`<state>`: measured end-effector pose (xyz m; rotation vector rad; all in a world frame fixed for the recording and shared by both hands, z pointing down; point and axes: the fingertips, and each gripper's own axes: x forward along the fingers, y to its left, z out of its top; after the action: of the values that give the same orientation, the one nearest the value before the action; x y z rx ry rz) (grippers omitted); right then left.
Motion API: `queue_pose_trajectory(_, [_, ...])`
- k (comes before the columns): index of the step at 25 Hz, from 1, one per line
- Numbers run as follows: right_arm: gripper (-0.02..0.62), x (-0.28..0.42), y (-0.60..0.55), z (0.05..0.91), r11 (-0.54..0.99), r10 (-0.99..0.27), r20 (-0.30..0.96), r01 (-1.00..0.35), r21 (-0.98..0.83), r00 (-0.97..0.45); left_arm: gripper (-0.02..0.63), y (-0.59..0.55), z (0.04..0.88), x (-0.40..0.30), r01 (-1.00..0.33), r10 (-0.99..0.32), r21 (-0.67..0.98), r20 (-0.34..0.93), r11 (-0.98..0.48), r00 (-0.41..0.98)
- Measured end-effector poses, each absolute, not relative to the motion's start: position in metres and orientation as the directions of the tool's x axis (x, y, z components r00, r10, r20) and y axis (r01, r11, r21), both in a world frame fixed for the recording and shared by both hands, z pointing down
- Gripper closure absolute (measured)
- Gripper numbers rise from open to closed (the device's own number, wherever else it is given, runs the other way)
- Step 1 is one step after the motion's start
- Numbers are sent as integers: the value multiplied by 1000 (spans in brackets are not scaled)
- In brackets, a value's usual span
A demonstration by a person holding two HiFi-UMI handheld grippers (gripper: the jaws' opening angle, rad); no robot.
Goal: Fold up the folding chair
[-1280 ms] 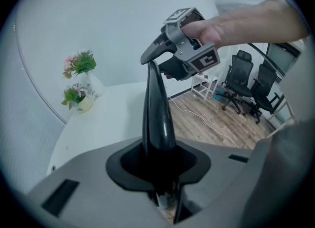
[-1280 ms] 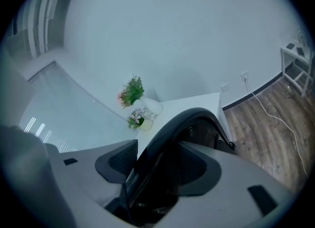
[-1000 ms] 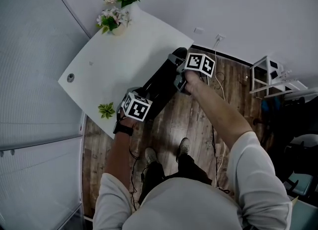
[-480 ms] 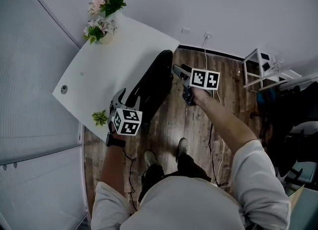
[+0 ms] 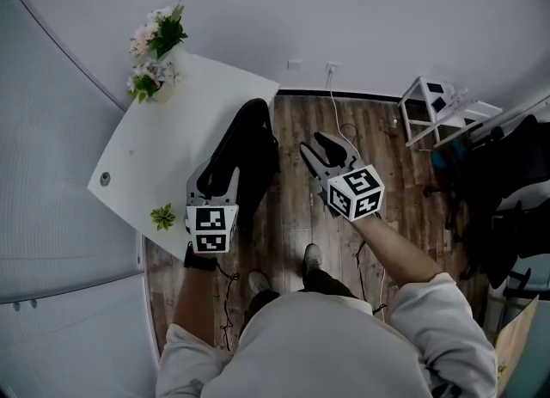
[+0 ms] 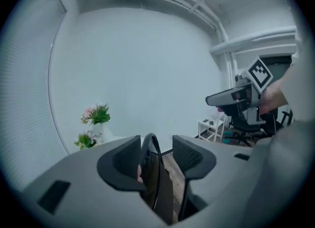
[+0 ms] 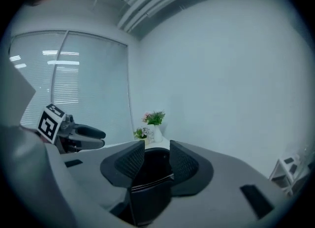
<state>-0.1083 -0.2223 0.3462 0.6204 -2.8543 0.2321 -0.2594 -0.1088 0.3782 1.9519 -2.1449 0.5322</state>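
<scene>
Standing on a wood floor [image 5: 292, 207], a person holds a gripper in each hand above the black folding chair [image 5: 249, 143], which looks folded flat and stands upright just beside the right edge of a white table [image 5: 180, 130]. The left gripper [image 5: 213, 183] hovers at the chair's near end, its jaws spread and just now narrowing; its own view shows the chair's thin dark rim in the gap, close to the left pad, with clear space on the other side. The right gripper [image 5: 320, 149] hangs apart to the chair's right over bare floor, jaws also spread, just now narrowing and holding nothing. Flowers in a vase [image 5: 155, 52] stand at the table's far corner.
</scene>
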Motion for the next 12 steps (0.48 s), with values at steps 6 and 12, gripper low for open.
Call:
queue_pose_trajectory(6, [447,-42,-193,302,892,-448,147,-452,1,-882,442,-103,339,-210,-993,-950,-112,304,37,-69])
queue_pose_trajectory(12, [476,14,-166,280,871,-492,102,-489,56,-865,476,-88,324,-166,-993,-959,-114,281,0,-32])
